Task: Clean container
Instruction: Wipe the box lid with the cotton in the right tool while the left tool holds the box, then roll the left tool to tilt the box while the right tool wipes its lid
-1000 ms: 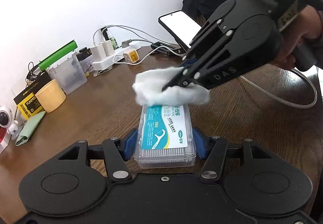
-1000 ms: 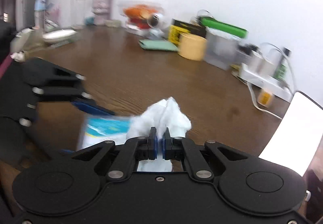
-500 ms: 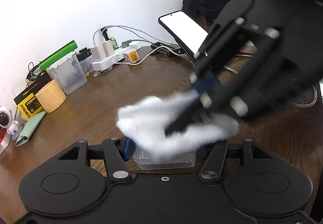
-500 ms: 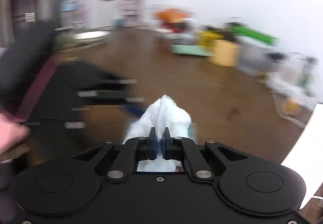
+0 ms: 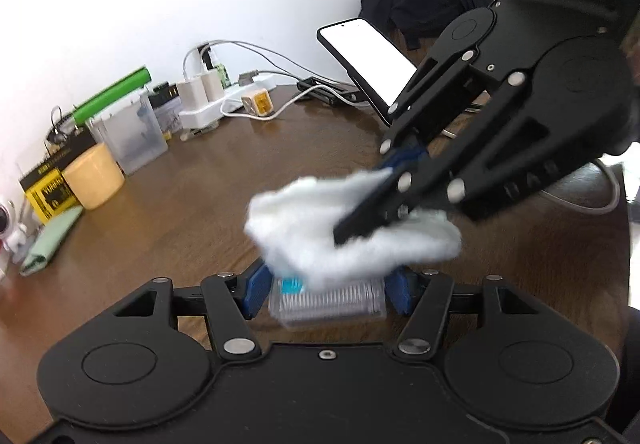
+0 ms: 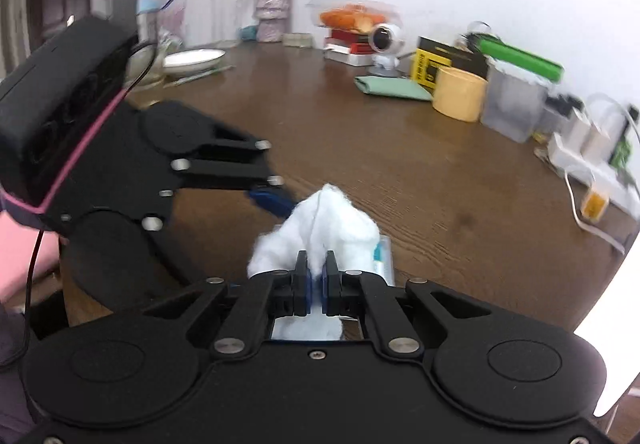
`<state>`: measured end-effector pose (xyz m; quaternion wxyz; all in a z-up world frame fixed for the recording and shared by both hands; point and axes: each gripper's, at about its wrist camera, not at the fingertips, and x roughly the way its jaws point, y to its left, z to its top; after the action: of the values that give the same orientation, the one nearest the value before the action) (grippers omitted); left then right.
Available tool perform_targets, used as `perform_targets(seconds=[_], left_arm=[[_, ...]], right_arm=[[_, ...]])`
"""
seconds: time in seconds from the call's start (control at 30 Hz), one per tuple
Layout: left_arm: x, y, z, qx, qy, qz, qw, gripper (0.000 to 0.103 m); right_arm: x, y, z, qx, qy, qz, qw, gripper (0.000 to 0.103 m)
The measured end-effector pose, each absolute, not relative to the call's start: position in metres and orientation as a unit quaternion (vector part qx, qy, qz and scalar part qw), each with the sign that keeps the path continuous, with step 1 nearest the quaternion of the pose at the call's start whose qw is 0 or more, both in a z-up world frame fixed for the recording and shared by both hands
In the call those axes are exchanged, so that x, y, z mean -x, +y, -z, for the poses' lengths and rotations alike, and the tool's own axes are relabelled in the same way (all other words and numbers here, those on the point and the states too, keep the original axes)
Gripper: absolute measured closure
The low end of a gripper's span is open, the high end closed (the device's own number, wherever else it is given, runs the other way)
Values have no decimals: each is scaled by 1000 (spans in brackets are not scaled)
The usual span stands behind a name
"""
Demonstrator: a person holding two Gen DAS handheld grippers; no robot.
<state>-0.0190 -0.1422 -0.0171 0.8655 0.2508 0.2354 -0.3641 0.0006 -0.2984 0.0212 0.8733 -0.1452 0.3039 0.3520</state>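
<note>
Clamped from both sides by the blue pads of the left gripper (image 5: 326, 290): a clear plastic box (image 5: 328, 306) of floss picks, held low against the brown table (image 5: 192, 204), its teal label mostly hidden. Pinched tight between the nearly closed pads of the right gripper (image 6: 316, 278): a wad of white cotton (image 5: 320, 228), bunched and spilling out ahead of the fingertips. Directly under that wad, the top of the box, with only a sliver of label peeking out at the wad's near edge. A second ago, pressed only on the far end of the lid, most of the label bare; now dragged toward the near end, right up against the left pads. Judged from that: one wiping stroke along the lid about finished, top face covered once, sides and ends not yet touched. Next, probably a lift and return for another pass, or a turn of the box to reach another face. Farther out from the fingers: a propped phone (image 5: 368, 56) with a lit screen beyond the right gripper, a power strip (image 5: 216, 104) with chargers, a yellow cup (image 5: 94, 176) well off to the left.
</note>
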Motion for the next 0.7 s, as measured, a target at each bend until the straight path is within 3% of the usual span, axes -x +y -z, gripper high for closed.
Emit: perform_targets(seconds=[0.5, 0.7], left_arm=[[36, -153, 22, -290, 199, 353, 867, 45], [38, -153, 23, -292, 196, 354, 866, 45]], right_arm=[[23, -284, -22, 182, 291, -343, 875, 98], [1, -302, -23, 142, 294, -280, 903, 98]])
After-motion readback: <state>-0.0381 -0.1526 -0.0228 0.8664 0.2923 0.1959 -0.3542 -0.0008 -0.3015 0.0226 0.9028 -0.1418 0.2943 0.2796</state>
